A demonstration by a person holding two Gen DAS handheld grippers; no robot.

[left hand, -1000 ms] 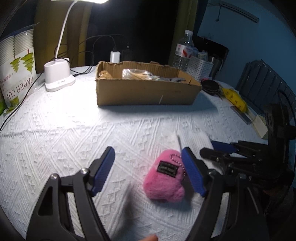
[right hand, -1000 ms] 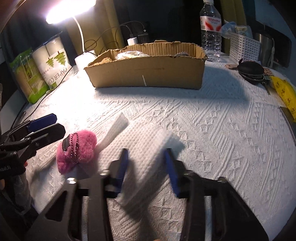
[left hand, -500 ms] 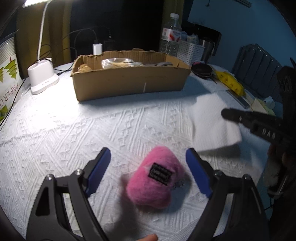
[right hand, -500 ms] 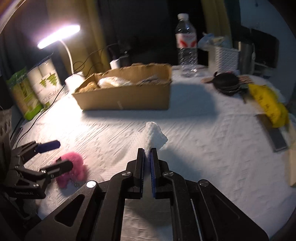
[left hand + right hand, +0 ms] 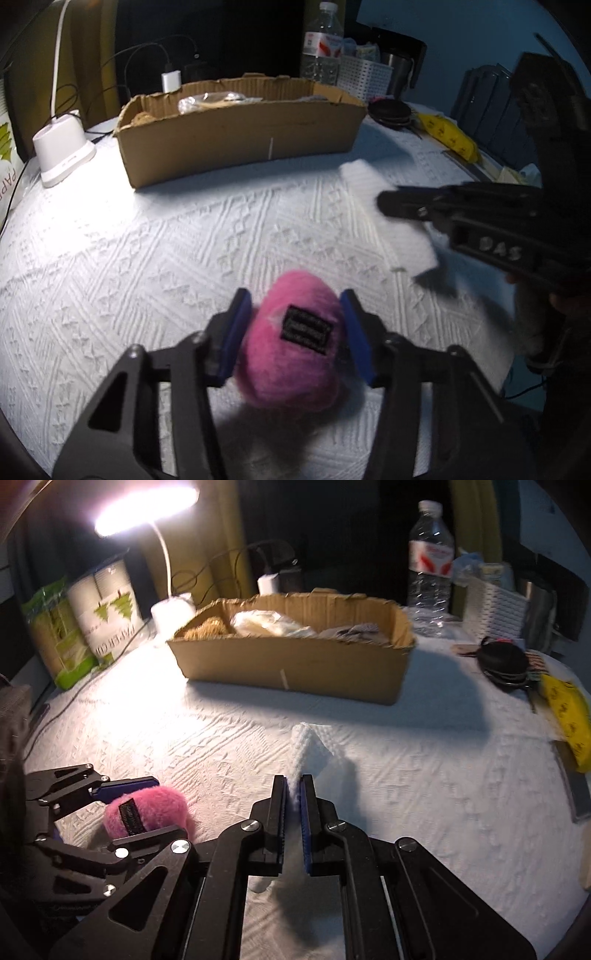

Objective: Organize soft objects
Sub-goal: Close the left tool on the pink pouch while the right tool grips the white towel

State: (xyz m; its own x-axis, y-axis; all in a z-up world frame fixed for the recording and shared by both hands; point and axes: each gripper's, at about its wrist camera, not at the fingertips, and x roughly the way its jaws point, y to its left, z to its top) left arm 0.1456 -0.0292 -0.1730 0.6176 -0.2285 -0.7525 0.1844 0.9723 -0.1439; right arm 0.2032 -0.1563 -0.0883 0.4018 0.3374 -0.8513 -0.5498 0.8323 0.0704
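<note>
Left wrist view.
- Left gripper (image 5: 295, 325): at 6 o'clock, jaws closing; blue pads (image 5: 236, 332) press both flanks of the pink plush toy (image 5: 291, 343).
- Pink plush toy: fuzzy, black sewn label on top, between the pads, low over the white tablecloth (image 5: 147, 258); whether it touches the cloth cannot be told.
- Right gripper (image 5: 388, 201): enters from 3 o'clock, blurred; its tip lies over the white towel (image 5: 376, 199), jaw state not readable here.
- White towel: at 2 o'clock from the toy, well apart from it, one corner hanging free.
- Cardboard box (image 5: 240, 136): at 12 o'clock, open top, soft items inside.
- Lamp base (image 5: 61, 149): at 10 o'clock, just left of the box.
- Water bottle (image 5: 321, 44) and white basket (image 5: 365, 77): at 1 o'clock, behind the box.
- Yellow packet (image 5: 448, 136): at 2 o'clock, near the table edge.

Right wrist view.
- Right gripper (image 5: 294, 794): at 6 o'clock, jaws clamped tight on a fold of the white towel (image 5: 308, 749), which stands out beyond the tips toward 12 o'clock.
- Left gripper (image 5: 147, 805): at 8 o'clock, pinching the pink plush toy (image 5: 147, 808).
- Cardboard box (image 5: 295, 657): at 12 o'clock, holding a brown item, a plastic bag and a grey item.
- Lit desk lamp (image 5: 144, 506): at 11 o'clock.
- Paper cup packs (image 5: 81, 620): at 10 o'clock.
- Water bottle (image 5: 430, 561): at 1 o'clock.
- Black pouch (image 5: 502, 661): at 2 o'clock.
</note>
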